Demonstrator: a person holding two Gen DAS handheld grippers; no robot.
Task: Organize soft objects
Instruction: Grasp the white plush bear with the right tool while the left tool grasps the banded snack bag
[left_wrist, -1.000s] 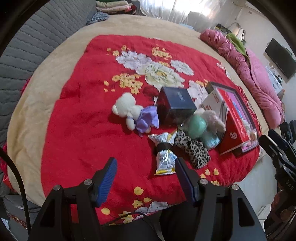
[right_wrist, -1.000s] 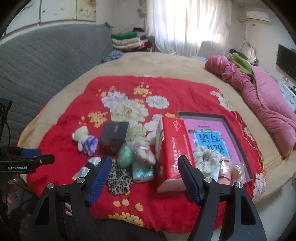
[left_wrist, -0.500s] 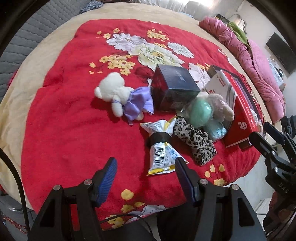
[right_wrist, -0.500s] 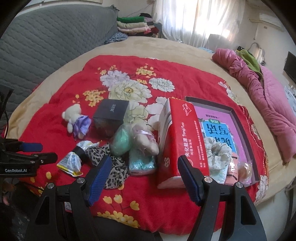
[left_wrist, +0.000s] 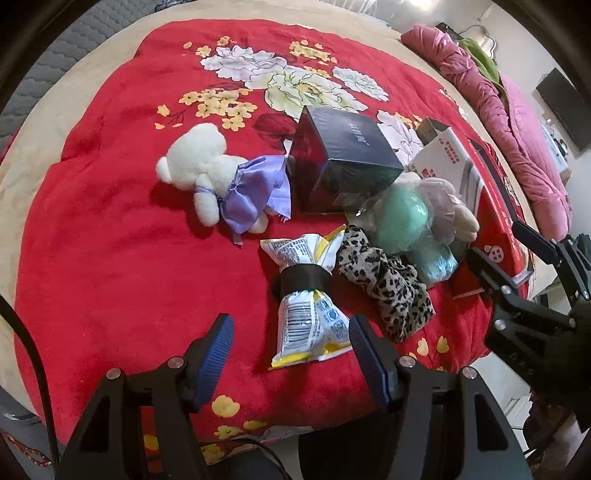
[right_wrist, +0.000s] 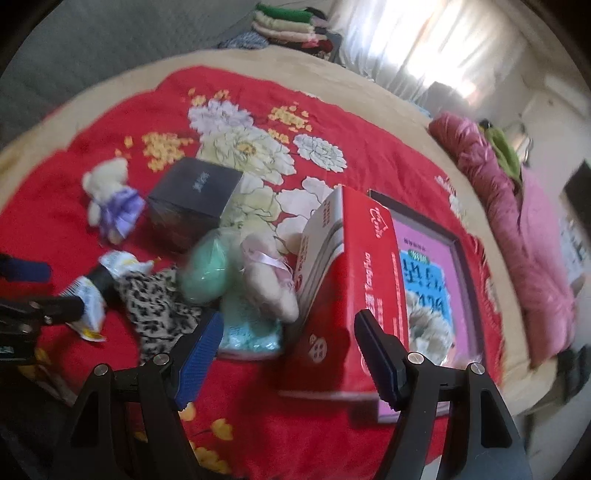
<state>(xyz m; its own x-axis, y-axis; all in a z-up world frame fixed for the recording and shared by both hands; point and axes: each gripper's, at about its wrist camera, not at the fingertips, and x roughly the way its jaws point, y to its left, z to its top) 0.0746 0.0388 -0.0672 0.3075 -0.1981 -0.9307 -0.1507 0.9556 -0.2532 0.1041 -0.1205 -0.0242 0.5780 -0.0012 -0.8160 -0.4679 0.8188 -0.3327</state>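
Note:
A white teddy bear in a purple dress (left_wrist: 221, 184) (right_wrist: 110, 199) lies on the red flowered blanket (left_wrist: 110, 258). Beside it are a snack packet with a black band (left_wrist: 306, 295), a leopard-print scrunchie (left_wrist: 388, 284) (right_wrist: 159, 306), a green plush (left_wrist: 399, 218) (right_wrist: 207, 273) and a beige plush (left_wrist: 450, 210) (right_wrist: 269, 280). My left gripper (left_wrist: 290, 343) hangs open just above the packet's near end, nothing between its pads. My right gripper (right_wrist: 286, 354) is open above the near corner of the red tissue box (right_wrist: 354, 295), holding nothing. It also shows at the right edge of the left wrist view.
A dark box (left_wrist: 343, 158) stands behind the toys. A tray with a pink printed bottom (right_wrist: 436, 280) lies right of the tissue box and holds a white scrunchie. A pink quilt (right_wrist: 517, 229) is bunched at the far right; folded clothes (right_wrist: 288, 26) are stacked at the back.
Both grippers have come down closer to the blanket. The left now sits over the snack packet; the right has rolled and moved over the tissue box. Their jaws keep the same width.

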